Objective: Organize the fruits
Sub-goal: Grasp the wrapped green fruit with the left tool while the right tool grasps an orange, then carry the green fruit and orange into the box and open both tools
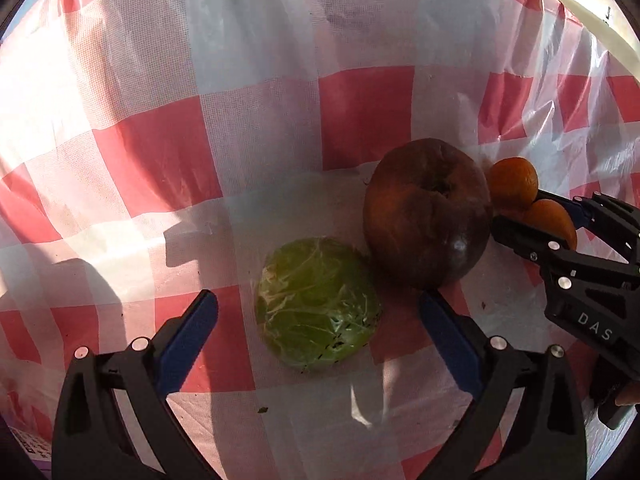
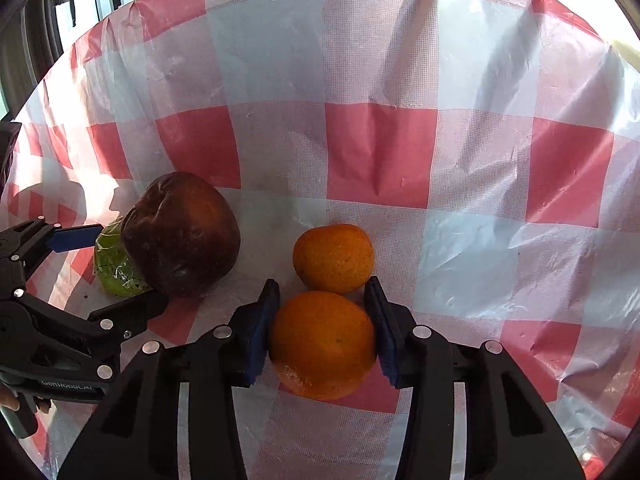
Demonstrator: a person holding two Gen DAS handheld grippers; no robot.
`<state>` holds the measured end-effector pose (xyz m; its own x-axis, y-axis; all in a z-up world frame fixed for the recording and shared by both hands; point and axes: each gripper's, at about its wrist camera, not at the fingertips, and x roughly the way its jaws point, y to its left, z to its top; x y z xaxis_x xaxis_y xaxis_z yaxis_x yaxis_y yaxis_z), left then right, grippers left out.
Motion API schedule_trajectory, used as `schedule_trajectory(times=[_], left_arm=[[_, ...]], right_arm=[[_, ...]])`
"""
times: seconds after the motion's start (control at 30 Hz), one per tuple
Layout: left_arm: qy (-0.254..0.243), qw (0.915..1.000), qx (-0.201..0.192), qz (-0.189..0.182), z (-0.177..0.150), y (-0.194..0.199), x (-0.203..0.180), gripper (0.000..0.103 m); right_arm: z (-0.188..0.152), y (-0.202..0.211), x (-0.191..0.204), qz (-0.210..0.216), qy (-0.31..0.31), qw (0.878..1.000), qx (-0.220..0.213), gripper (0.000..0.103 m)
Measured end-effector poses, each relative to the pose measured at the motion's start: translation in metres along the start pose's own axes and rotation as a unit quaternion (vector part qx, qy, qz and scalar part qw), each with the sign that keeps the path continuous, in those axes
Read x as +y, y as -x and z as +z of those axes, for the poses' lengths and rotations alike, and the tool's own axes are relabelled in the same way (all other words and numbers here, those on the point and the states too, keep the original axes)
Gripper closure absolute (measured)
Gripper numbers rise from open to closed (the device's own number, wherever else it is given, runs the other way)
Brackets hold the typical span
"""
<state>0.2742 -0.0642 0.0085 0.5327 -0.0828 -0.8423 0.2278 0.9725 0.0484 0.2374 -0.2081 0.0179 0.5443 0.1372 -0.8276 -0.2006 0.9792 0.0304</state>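
Note:
A green wrapped cabbage [image 1: 318, 304] lies on the checked cloth between the fingers of my open left gripper [image 1: 319, 320]. A dark brown-red round fruit [image 1: 426, 212] sits just behind it to the right. In the right wrist view my right gripper [image 2: 322, 320] has its blue pads against the sides of a near orange [image 2: 322, 344] that rests on the cloth. A second orange [image 2: 334, 258] sits just beyond it. The dark fruit [image 2: 182, 234] and cabbage [image 2: 114, 268] show at the left there, with the left gripper [image 2: 116, 270] around the cabbage. The right gripper [image 1: 536, 216] also shows in the left wrist view.
A red-and-white checked plastic cloth [image 1: 280, 128] covers the surface and rises like a wall behind the fruits [image 2: 380, 152]. A window frame [image 2: 60, 20] shows at the far left in the right wrist view.

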Motion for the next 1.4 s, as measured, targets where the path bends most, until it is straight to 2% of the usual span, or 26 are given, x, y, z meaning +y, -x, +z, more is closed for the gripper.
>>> schedule_trajectory(times=[0.1,0.2,0.27,0.3,0.33,0.4,0.57,0.67,0.77,0.83,0.9,1.1,1.27,1.4], left_arm=[[-0.002,0.9998,-0.013,-0.017,0.004,-0.003,0.005,0.002],[-0.015,0.999,-0.028,-0.032,0.007,-0.004,0.007,0.006],[-0.038,0.9976,-0.037,-0.046,0.013,-0.005,-0.004,0.025],[-0.047,0.997,-0.038,-0.048,0.012,-0.001,-0.007,0.03],[-0.052,0.9961,-0.041,-0.058,0.011,0.002,-0.008,0.046],[-0.054,0.9964,-0.029,-0.058,0.008,0.007,-0.012,0.046],[0.027,0.9975,-0.025,-0.06,-0.025,0.04,-0.01,0.047],[0.099,0.9921,-0.013,-0.076,-0.058,0.07,-0.006,0.047],[0.135,0.9854,0.013,-0.102,-0.095,0.097,-0.008,0.047],[0.131,0.9833,0.033,-0.122,-0.122,0.112,-0.011,0.047],[0.107,0.9831,0.05,-0.139,-0.158,0.128,-0.015,0.047],[0.051,0.9826,0.063,-0.167,-0.2,0.165,-0.027,0.047],[0.036,0.9812,0.048,-0.183,-0.216,0.198,-0.009,0.047],[0.027,0.9801,0.029,-0.195,-0.207,0.22,0.003,0.047]], right_arm=[[0.0,-0.001,-0.003,0.001,0.001,1.0,0.0,0.058],[0.004,-0.007,-0.01,0.002,0.001,1.0,0.001,0.058],[0.005,-0.009,-0.009,0.001,0.002,1.0,0.001,0.058],[0.004,-0.009,-0.009,0.001,0.002,1.0,0.001,0.058],[0.004,-0.009,-0.008,0.001,0.002,1.0,0.001,0.058],[0.004,-0.009,-0.008,0.001,0.003,1.0,0.001,0.058],[0.003,-0.01,-0.003,-0.006,0.007,1.0,0.0,0.059],[-0.002,-0.009,-0.001,-0.019,-0.001,1.0,0.001,0.059],[-0.018,0.01,0.0,-0.008,-0.053,0.998,0.023,0.06],[-0.041,0.032,0.0,0.004,-0.102,0.994,0.027,0.06],[-0.07,0.053,0.006,0.008,-0.125,0.991,0.04,0.06],[-0.148,0.105,0.044,0.01,-0.128,0.988,0.088,0.06],[-0.171,0.131,0.072,-0.002,-0.149,0.982,0.114,0.06],[-0.165,0.138,0.09,-0.007,-0.161,0.977,0.141,0.06]])
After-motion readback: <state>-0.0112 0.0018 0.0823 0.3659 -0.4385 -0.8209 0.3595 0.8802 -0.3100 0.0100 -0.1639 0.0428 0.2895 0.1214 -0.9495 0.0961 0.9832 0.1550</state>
